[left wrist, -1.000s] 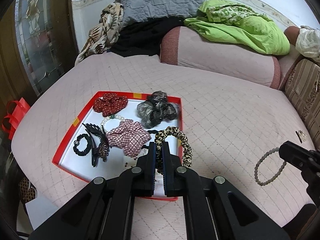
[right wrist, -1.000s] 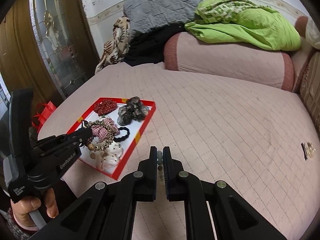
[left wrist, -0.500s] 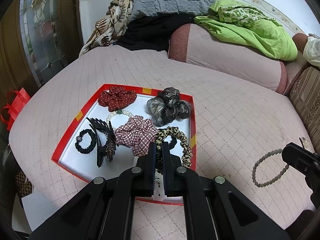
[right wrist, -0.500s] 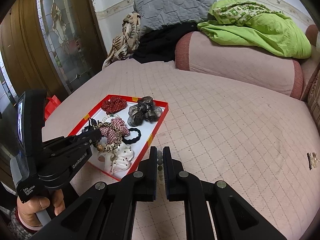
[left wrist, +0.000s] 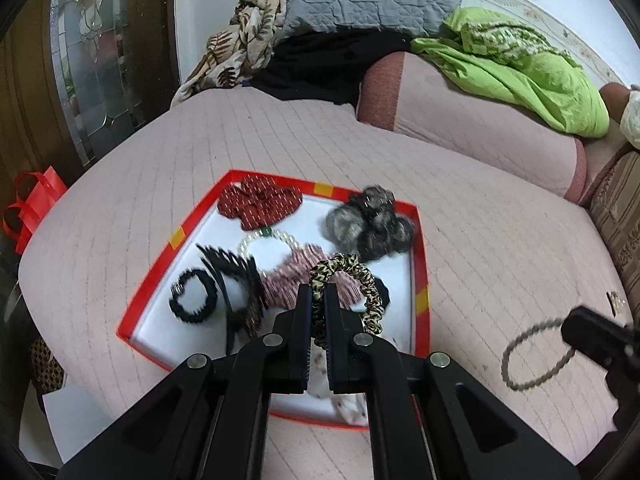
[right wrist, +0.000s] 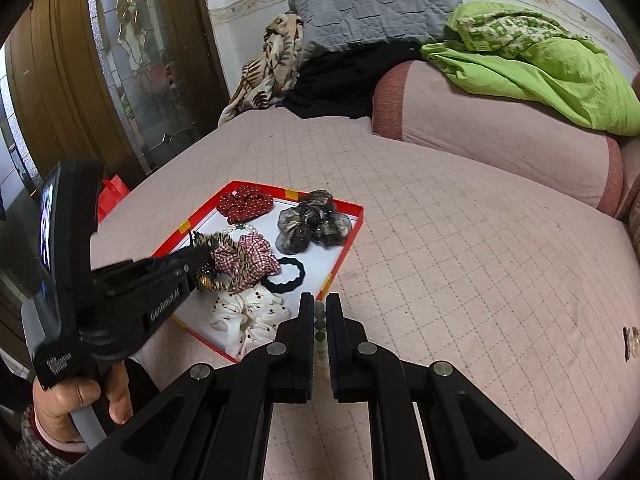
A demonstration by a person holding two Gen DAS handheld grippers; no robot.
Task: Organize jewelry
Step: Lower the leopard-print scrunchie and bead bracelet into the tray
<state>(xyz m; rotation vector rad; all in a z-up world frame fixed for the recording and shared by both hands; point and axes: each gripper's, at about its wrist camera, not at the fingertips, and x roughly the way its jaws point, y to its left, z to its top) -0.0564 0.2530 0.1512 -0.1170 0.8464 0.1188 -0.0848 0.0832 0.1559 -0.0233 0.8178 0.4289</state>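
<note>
bead bracelet (right wrist: 319,322) (mostly hidden between jaws)

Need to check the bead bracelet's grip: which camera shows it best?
Left wrist view: the whole bead bracelet hangs as a loop from the right gripper, beside the red tray. Right wrist view shows only a few beads between its shut jaws.

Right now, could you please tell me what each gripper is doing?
Left gripper: closed on the leopard-print scrunchie, above the red tray.
Right gripper: closed on the grey bead bracelet.
</note>
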